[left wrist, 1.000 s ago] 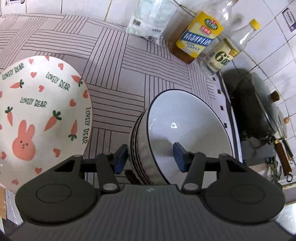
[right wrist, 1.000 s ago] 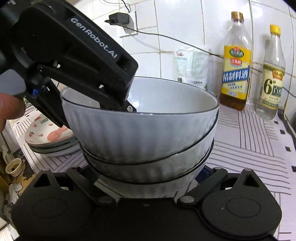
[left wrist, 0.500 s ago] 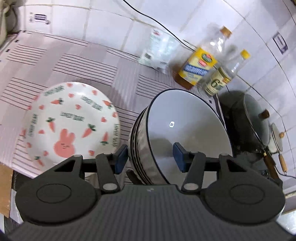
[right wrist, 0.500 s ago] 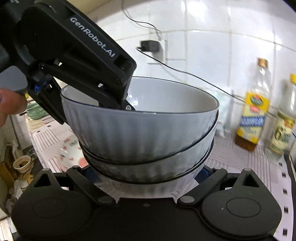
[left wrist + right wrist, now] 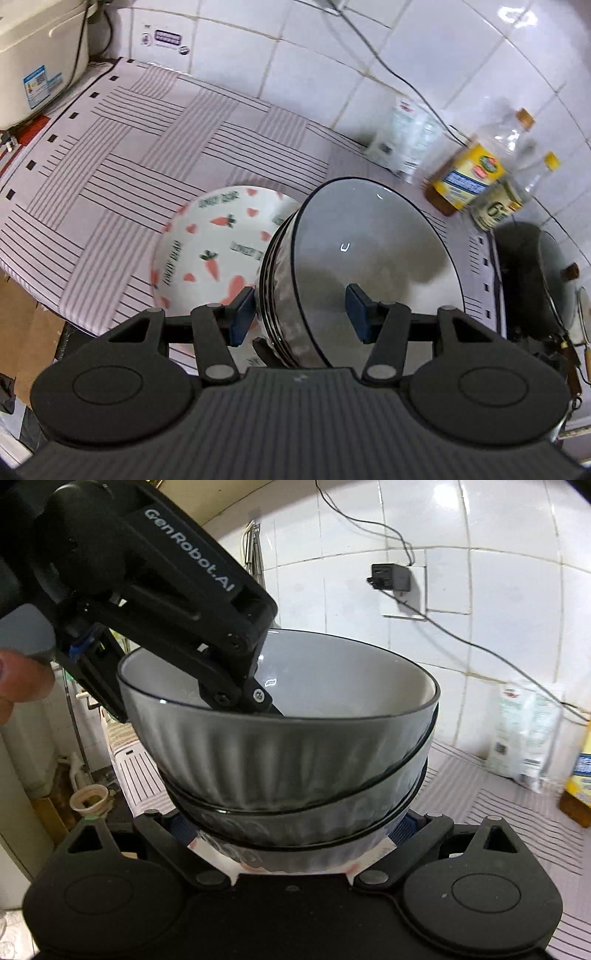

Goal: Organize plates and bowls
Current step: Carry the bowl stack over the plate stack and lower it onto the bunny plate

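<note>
A stack of white ribbed bowls with dark rims (image 5: 369,266) hangs in the air above the counter, held by both grippers. My left gripper (image 5: 299,314) is shut on the stack's rim wall, one blue pad outside, one inside the top bowl. In the right wrist view the bowl stack (image 5: 288,753) fills the frame, my right gripper (image 5: 291,830) is shut around its base, and the left gripper (image 5: 166,602) clamps the rim from the upper left. A carrot and bunny plate (image 5: 218,251) lies on the striped mat below, partly hidden by the bowls.
The striped mat (image 5: 129,166) covers the counter. A white bag (image 5: 406,140) and two bottles (image 5: 476,173) stand by the tiled wall. A dark wok with lid (image 5: 535,280) sits at the right. A white appliance (image 5: 33,55) stands far left. The counter's front edge runs at the lower left.
Both grippers have lifted the bowl stack higher. The counter and plate look farther below, and the plate now lies partly under the bowls.
</note>
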`<state>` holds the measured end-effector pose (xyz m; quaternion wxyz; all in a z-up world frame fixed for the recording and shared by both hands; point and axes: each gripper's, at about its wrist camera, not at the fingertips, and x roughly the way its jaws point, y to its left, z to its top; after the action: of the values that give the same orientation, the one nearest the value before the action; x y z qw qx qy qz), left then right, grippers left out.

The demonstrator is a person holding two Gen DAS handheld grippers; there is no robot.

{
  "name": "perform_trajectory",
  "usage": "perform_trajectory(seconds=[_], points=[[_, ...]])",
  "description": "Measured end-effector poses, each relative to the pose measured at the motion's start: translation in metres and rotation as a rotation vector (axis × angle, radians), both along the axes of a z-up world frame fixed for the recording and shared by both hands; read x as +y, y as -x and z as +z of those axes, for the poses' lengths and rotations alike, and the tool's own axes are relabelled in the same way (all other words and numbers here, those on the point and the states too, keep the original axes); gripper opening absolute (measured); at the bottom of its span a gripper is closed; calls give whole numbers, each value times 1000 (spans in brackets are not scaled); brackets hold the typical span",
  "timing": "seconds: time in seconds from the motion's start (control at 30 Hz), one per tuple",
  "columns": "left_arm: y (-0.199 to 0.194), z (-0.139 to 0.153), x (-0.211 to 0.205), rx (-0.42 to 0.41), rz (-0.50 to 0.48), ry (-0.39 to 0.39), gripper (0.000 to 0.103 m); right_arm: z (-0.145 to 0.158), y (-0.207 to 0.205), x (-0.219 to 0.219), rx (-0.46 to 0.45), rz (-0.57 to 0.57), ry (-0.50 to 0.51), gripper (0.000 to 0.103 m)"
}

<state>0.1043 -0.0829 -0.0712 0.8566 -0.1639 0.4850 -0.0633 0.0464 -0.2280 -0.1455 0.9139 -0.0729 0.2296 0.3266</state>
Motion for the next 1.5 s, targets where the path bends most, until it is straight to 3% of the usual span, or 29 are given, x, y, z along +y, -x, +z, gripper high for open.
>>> perform_trajectory(seconds=[0.33, 1.0, 1.33, 1.5], points=[[-25, -28, 32, 52, 49, 5, 52, -20, -29, 37, 42, 58, 28, 100], [-50, -68, 38, 103, -11, -3, 52, -51, -42, 48, 123, 19, 94, 100], [-54, -79, 48, 118, 49, 84, 54, -54, -43, 52, 104, 18, 129, 100], [-51, -79, 46, 103, 74, 94, 55, -50, -47, 53, 153, 28, 139, 100]])
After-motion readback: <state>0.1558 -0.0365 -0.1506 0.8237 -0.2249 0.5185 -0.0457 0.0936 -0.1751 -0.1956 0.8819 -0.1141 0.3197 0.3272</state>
